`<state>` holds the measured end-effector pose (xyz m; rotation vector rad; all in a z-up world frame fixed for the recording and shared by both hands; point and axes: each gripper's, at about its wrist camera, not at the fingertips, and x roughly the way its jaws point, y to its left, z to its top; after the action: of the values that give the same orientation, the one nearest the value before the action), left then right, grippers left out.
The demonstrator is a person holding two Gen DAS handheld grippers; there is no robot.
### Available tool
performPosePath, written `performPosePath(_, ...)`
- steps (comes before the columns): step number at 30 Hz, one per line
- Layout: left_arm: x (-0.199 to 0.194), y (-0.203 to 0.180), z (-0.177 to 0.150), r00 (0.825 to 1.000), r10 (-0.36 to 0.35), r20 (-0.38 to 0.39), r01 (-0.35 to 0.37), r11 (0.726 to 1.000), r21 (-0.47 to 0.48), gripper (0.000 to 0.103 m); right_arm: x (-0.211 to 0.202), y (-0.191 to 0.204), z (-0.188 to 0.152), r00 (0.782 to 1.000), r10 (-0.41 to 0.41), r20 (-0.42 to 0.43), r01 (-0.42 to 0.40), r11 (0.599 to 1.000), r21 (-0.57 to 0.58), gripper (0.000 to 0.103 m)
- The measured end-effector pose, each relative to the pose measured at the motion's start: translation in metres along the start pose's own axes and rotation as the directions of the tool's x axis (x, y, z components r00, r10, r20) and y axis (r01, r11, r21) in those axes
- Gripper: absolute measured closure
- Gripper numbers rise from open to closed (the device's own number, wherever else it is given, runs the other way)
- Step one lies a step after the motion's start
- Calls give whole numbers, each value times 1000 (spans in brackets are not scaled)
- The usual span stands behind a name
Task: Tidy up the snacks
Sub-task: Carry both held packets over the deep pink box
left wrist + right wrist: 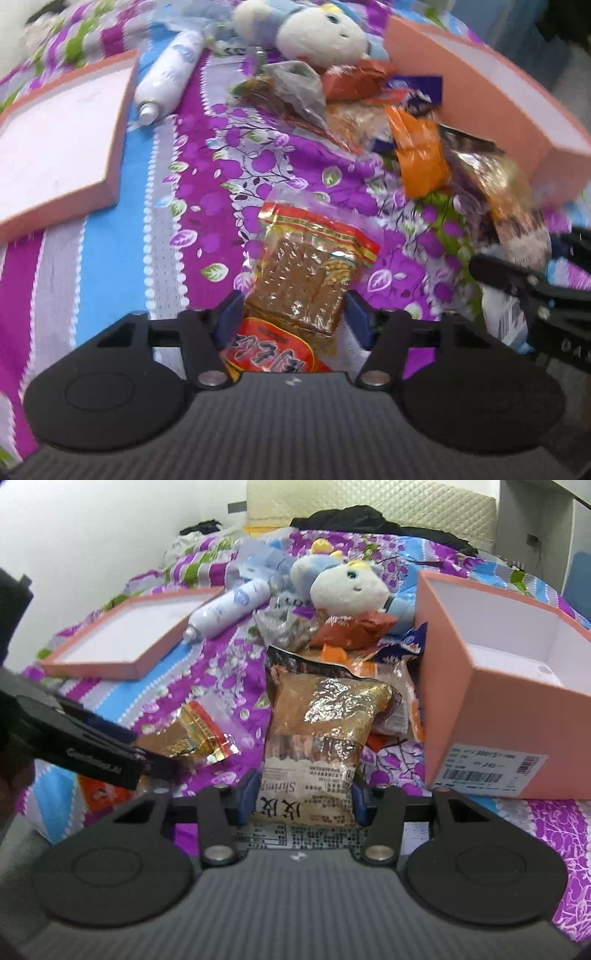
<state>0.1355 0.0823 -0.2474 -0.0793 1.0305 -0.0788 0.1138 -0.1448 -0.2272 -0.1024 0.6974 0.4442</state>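
Each claw pinches a light, crinkly, slippery packet low in frame: left claw (pixel 291 317) the cracker packet (pixel 306 273), right claw (pixel 303 794) the shrimp-snack bag (pixel 317 738).

Bedsheet (pixel 207 192) purple floral, blue-grey stripes; box (pixel 517 716) salmon pink, white inside; plush toy (pixel 347 587) cream-blue.
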Motion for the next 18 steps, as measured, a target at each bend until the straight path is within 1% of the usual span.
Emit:
performPosePath(5,-14,-1,4,1000,0,24,2,997,-72,39,-15,-3,9,999,11,32,-12,1000,25,51)
performPosePath(10,-32,-4,16,998,-7,58,14,993,-113,39,-26,-7,20,998,5,57,-7,999,32,51)
performPosePath(14,-56,-11,33,995,-11,103,26,989,-145,39,-39,-14,37,996,0,89,-5,999,54,51)
performPosePath(18,-80,-22,57,988,-26,154,50,987,-150,39,-57,-21,62,989,-5,145,-3,998,57,51)
